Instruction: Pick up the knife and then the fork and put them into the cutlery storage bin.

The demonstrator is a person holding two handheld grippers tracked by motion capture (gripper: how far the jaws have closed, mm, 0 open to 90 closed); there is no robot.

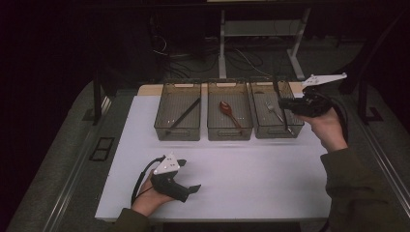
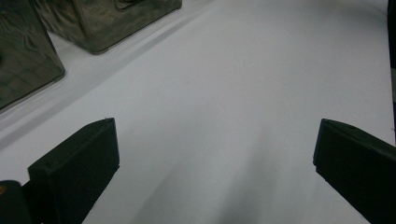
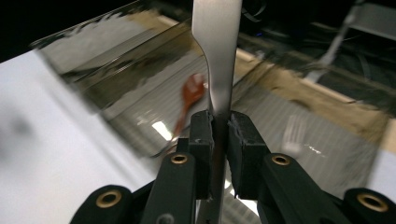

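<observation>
— Black jaws of the right gripper [image 3: 219,135] sit closest to its own camera, pressed tight on a flat metal utensil handle [image 3: 217,56] that rises straight up between them. Which piece of cutlery it is, I cannot tell; the working end is out of sight.

— And where is that hand over the surface [image 1: 241,179]?

— From the high view, the right gripper [image 1: 290,104] hangs at the right-hand bin [image 1: 257,128] of three smoky plastic bins. A fork [image 1: 273,111] already lies inside that one. The middle bin [image 1: 229,130] holds a reddish-brown spoon [image 1: 228,110], and the left bin [image 1: 177,131] a dark chopstick-like stick [image 1: 185,113].

— The other hand?

— Resting low near the front edge. The left gripper [image 1: 193,189] has its jaws spread wide with nothing between them, just white surface ahead.

— What might go wrong?

— The grip is narrow, on a thin slick handle. If the hand tilts, I judge the piece could pivot or slide through the pads. Releasing from this height might make it bounce, clatter onto the fork, or catch the bin wall and tip out. Drifting left would drop it with the spoon.
</observation>
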